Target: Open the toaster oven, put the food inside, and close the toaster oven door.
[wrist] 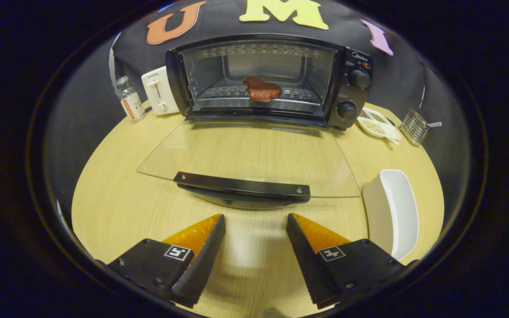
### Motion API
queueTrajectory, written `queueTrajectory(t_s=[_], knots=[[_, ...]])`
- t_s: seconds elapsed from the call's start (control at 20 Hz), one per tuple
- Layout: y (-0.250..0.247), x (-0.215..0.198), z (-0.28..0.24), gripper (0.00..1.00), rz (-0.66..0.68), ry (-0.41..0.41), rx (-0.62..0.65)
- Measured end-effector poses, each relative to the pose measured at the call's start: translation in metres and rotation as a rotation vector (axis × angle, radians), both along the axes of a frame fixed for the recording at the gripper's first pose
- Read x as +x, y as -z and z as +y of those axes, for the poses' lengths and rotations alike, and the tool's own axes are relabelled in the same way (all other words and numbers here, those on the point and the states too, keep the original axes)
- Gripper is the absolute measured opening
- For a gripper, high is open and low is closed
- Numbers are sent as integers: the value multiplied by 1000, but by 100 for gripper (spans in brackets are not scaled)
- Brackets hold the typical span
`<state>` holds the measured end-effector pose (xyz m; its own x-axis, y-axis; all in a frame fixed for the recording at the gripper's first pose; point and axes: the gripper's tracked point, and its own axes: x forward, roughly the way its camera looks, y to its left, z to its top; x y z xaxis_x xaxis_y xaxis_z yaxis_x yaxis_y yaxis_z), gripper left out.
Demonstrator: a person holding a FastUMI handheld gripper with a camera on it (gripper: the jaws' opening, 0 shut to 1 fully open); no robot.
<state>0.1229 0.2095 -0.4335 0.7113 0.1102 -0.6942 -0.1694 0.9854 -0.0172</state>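
The claw is hanging open, empty; just ahead, the clear glass oven door is lying flat, probably fragile, slippery, so lifting by its rigid black bar handle looks safest.

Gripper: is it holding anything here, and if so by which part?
Nothing is held. The gripper is open and empty, its fingers just short of the door handle; the food lies inside the toaster oven.

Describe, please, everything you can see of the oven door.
The door is a clear glass panel, swung fully down and lying about level above the wooden table. It is hinged at the base of the black oven. A black bar handle runs along its near edge. The open tongs sit just short of the handle, not touching it.
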Motion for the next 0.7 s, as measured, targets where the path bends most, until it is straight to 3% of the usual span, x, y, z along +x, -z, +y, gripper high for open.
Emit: queueTrajectory(t_s=[0.7], knots=[[-48, 3, 6, 90, -2, -6, 19]])
